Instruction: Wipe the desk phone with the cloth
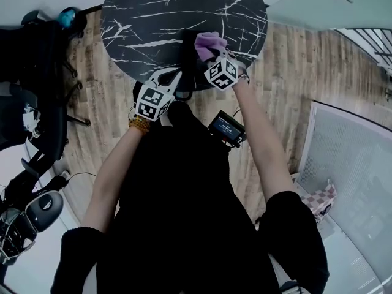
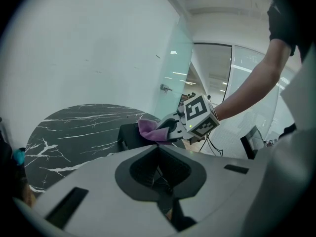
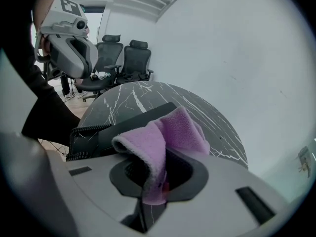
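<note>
A black desk phone (image 1: 187,66) (image 2: 129,135) (image 3: 123,127) with a coiled cord (image 3: 86,129) stands at the near edge of the round black marble table (image 1: 153,17) (image 2: 74,127) (image 3: 133,95). My right gripper (image 1: 211,57) (image 3: 153,181) is shut on a purple cloth (image 1: 210,41) (image 2: 148,130) (image 3: 168,132), which bunches over the phone's right side. The left gripper (image 1: 171,81) (image 2: 159,174) hovers just left of the phone, near the table edge. Its jaws look shut with nothing in them. The phone's keys are hidden.
Black office chairs (image 1: 37,60) (image 3: 128,58) stand left of the table on the wood floor (image 1: 288,72). A small black device with a lit screen (image 1: 226,128) hangs at the person's waist. A glass wall (image 2: 173,78) is behind the table.
</note>
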Demonstrator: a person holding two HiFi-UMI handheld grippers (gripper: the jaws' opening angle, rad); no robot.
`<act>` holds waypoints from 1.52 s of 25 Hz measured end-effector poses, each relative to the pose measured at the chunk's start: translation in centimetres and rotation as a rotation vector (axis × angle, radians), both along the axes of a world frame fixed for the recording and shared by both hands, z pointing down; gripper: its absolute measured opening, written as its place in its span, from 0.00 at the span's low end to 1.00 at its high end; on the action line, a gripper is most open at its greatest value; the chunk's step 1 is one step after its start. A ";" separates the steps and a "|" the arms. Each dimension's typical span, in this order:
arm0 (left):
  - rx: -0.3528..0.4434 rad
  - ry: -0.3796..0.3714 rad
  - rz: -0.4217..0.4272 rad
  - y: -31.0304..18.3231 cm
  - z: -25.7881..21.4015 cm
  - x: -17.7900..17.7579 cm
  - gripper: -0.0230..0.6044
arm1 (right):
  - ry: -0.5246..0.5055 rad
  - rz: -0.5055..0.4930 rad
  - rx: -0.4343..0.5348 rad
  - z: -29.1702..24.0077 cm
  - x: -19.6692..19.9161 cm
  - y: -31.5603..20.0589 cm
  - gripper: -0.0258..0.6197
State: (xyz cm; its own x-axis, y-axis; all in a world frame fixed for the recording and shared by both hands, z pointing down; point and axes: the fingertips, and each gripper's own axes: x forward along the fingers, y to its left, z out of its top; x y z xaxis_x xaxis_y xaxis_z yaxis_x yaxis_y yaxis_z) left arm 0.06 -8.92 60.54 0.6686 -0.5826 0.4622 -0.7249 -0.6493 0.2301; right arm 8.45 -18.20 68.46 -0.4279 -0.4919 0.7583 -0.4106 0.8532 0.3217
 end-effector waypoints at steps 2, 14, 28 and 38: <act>-0.004 0.001 0.004 0.1 0.1 0.1 0.06 | -0.010 0.006 -0.013 0.2 0.0 0.5 0.13; -0.013 -0.003 0.031 0.0 0.2 0.2 0.06 | -0.031 0.030 -0.053 1.5 0.1 3.3 0.13; -0.027 -0.008 0.046 1.1 0.7 0.4 0.06 | -0.074 0.076 -0.102 2.4 0.1 5.4 0.13; -0.031 -0.010 0.048 1.0 0.9 0.5 0.06 | -0.055 0.053 -0.135 3.4 -0.2 7.4 0.13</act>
State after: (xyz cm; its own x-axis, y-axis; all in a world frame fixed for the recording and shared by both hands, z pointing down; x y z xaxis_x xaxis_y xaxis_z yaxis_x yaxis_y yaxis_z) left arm 0.52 -7.90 61.43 0.6906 -0.5355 0.4861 -0.6956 -0.6760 0.2434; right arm 8.21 -10.79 71.82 -0.4463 -0.4103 0.7953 -0.4702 0.8637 0.1817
